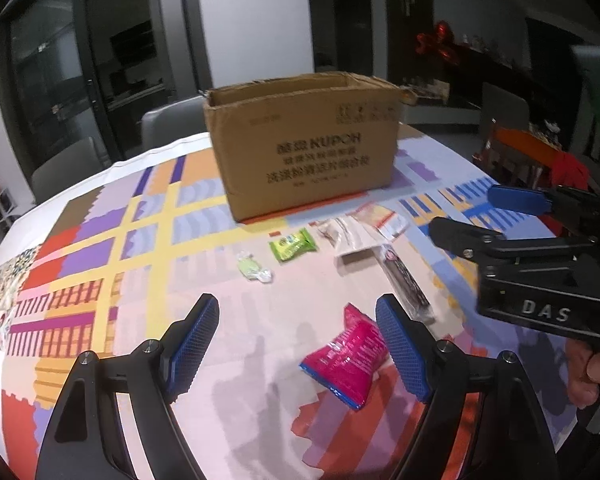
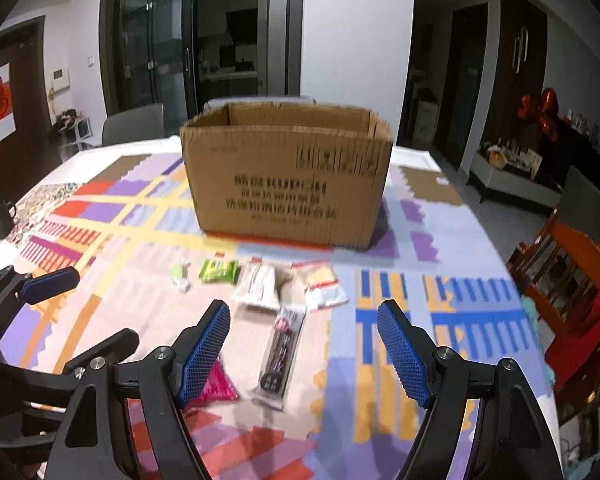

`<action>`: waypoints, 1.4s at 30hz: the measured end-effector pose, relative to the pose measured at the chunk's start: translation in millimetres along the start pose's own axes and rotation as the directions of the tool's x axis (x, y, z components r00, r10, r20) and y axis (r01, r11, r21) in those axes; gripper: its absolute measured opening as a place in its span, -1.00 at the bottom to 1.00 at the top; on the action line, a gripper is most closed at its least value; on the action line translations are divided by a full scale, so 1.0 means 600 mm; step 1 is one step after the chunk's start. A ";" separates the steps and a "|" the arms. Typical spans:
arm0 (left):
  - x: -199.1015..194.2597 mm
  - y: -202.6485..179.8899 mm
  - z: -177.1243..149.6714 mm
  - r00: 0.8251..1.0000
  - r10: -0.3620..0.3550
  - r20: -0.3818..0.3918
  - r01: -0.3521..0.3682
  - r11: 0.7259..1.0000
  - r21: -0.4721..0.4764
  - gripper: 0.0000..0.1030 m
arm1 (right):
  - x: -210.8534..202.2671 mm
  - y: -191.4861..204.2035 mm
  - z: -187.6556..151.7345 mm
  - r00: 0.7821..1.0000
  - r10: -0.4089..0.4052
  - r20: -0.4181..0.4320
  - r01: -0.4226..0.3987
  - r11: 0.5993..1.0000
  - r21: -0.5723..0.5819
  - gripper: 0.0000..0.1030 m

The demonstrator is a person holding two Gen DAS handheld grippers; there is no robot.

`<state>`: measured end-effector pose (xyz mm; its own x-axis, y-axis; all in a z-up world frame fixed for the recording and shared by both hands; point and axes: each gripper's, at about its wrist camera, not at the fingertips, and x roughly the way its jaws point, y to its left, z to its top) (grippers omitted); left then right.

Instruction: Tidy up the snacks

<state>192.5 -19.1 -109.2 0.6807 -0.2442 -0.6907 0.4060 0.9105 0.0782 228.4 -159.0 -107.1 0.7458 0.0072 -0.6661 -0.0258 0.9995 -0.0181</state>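
Left gripper [image 1: 298, 344]: fingers spread wide, nothing between the pads. Pink snack packet [image 1: 346, 360] lies on the worktop [image 1: 100, 240] just inside its right finger. Right gripper [image 2: 304, 350]: fingers likewise apart and empty; the dark long packet [image 2: 282, 354] lies between them, nearer the left finger. Beyond both: green packet [image 2: 219, 271], pale packets [image 2: 260, 286], then the open cardboard box [image 2: 286, 180], upright.
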 end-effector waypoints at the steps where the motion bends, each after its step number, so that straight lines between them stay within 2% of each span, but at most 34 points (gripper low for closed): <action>1: 0.003 -0.003 -0.003 1.000 -0.013 -0.003 0.013 1.000 0.008 0.57 | 0.004 0.001 -0.004 1.000 0.001 -0.009 -0.001 1.000 0.002 0.49; 13: 0.054 -0.035 -0.036 0.992 -0.110 -0.059 0.117 0.985 0.126 0.56 | 0.053 0.007 -0.043 0.991 -0.001 -0.131 0.004 1.000 0.024 0.49; 17: 0.080 -0.036 -0.043 0.983 -0.159 -0.096 0.170 0.979 0.115 0.54 | 0.070 0.012 -0.052 0.986 -0.010 -0.164 0.013 1.000 0.018 0.49; 20: 0.096 -0.035 -0.047 0.973 -0.199 -0.118 0.210 0.973 0.092 0.36 | 0.083 0.014 -0.057 0.983 -0.010 -0.183 0.015 1.000 0.023 0.48; 21: 0.103 -0.035 -0.048 0.968 -0.214 -0.130 0.226 0.971 0.084 0.21 | 0.088 0.015 -0.058 0.982 -0.010 -0.190 0.015 1.000 0.025 0.47; 24: 0.114 -0.040 -0.052 0.964 -0.226 -0.141 0.239 0.967 0.083 0.11 | 0.099 0.016 -0.061 0.980 -0.002 -0.201 0.009 1.000 0.030 0.35; 26: 0.121 -0.041 -0.054 0.961 -0.233 -0.151 0.246 0.966 0.077 -0.05 | 0.110 0.018 -0.062 0.976 0.001 -0.216 0.005 1.000 0.026 0.26; 29: 0.122 -0.042 -0.054 0.964 -0.224 -0.140 0.237 0.968 0.080 -0.12 | 0.126 0.020 -0.067 0.970 0.012 -0.244 -0.005 1.000 0.027 -0.02; 31: 0.123 -0.037 -0.053 0.963 -0.233 -0.139 0.243 0.968 0.062 -0.16 | 0.135 0.019 -0.071 0.965 0.024 -0.261 -0.016 0.999 0.032 -0.30; 32: 0.122 -0.036 -0.053 0.963 -0.232 -0.138 0.242 0.969 0.057 -0.17 | 0.139 0.019 -0.073 0.964 0.029 -0.266 -0.020 0.999 0.036 -0.35; 33: 0.122 -0.036 -0.053 0.965 -0.225 -0.138 0.235 0.970 0.057 -0.19 | 0.138 0.019 -0.074 0.966 0.029 -0.256 -0.021 0.999 0.035 -0.55; 42: 0.120 -0.033 -0.052 0.971 -0.192 -0.144 0.197 0.980 0.021 -0.25 | 0.136 0.016 -0.074 0.969 0.054 -0.242 -0.047 0.998 0.035 -0.60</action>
<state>214.4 -44.0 -182.7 0.4950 -0.3635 -0.7892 0.5444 0.8377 -0.0444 259.4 -150.0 -194.4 0.5597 0.0534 -0.8270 -0.0373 0.9985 0.0392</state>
